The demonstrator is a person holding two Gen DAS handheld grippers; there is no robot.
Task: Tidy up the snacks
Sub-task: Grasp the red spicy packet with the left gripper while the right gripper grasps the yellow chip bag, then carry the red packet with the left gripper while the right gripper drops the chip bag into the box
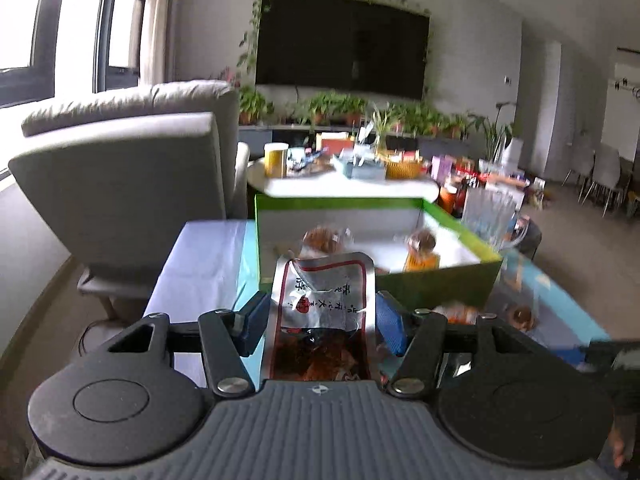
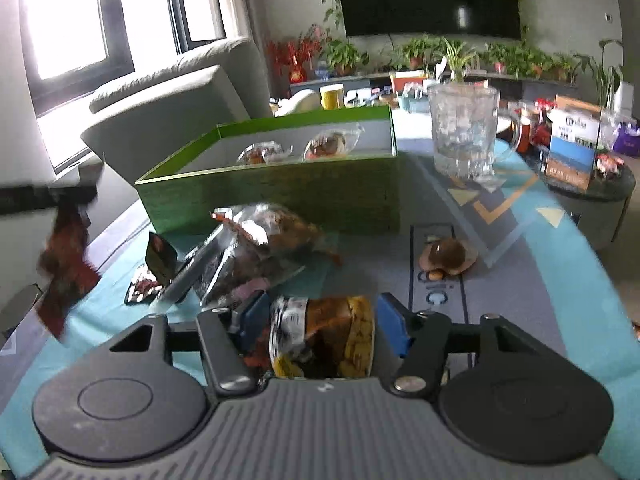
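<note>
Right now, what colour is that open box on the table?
The box is green outside, with a white interior; the right wrist view shows it best.

Two grippers are showing, one per wrist view, each with one snack packet sitting between its blue pads: a red-bordered silver pouch (image 1: 320, 312) and a yellow-and-orange packet (image 2: 324, 336). One green box (image 2: 280, 196) is standing open, with two clear-wrapped snacks (image 2: 264, 154) lying inside. A heap of several more packets (image 2: 248, 252) is lying before it; the exact count cannot be told. One round brown snack (image 2: 448, 254) is lying apart, and one glass mug (image 2: 464, 132) is standing behind it.
</note>
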